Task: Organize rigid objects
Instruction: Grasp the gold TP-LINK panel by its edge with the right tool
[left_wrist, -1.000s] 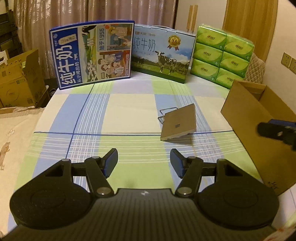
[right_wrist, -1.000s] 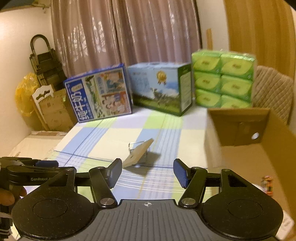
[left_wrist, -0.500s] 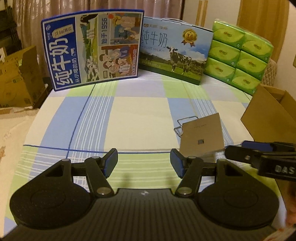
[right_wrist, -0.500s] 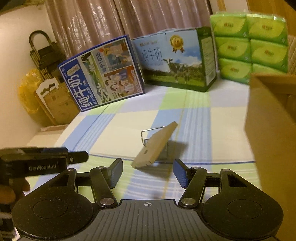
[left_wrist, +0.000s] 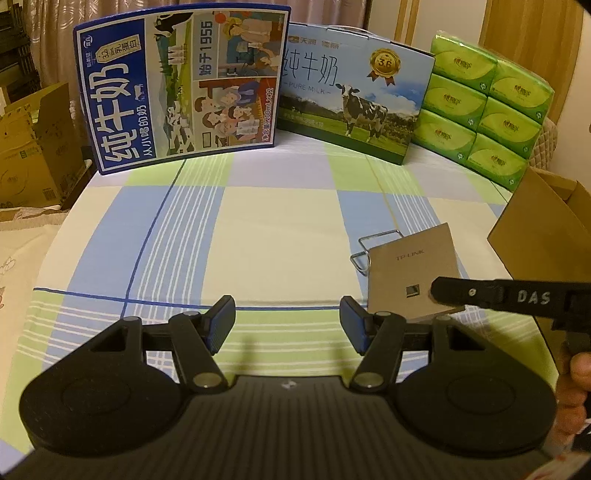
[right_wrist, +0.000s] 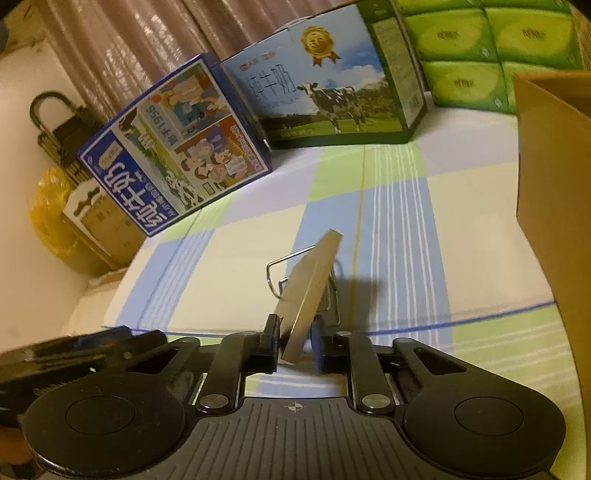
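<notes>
We had the right tool (right_wrist: 295, 350) closed around the lower edge of the thin gold TP-LINK panel (right_wrist: 310, 284), which stood tilted on its wire bracket (right_wrist: 275, 275) at the frame's centre, on the checked bed sheet (right_wrist: 406, 229). With so narrow a hold, the panel could twist or slip when lifted, we judged. The left tool (left_wrist: 287, 323) hung apart, holding nothing. Half a second earlier, the right tool was wide and short of the panel.

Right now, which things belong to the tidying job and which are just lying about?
In play: TP-LINK panel with wire clip; right hand-held gripper closed on the panel; cardboard box.
Lying about: milk cartons, tissue packs, open left hand-held gripper.
</notes>
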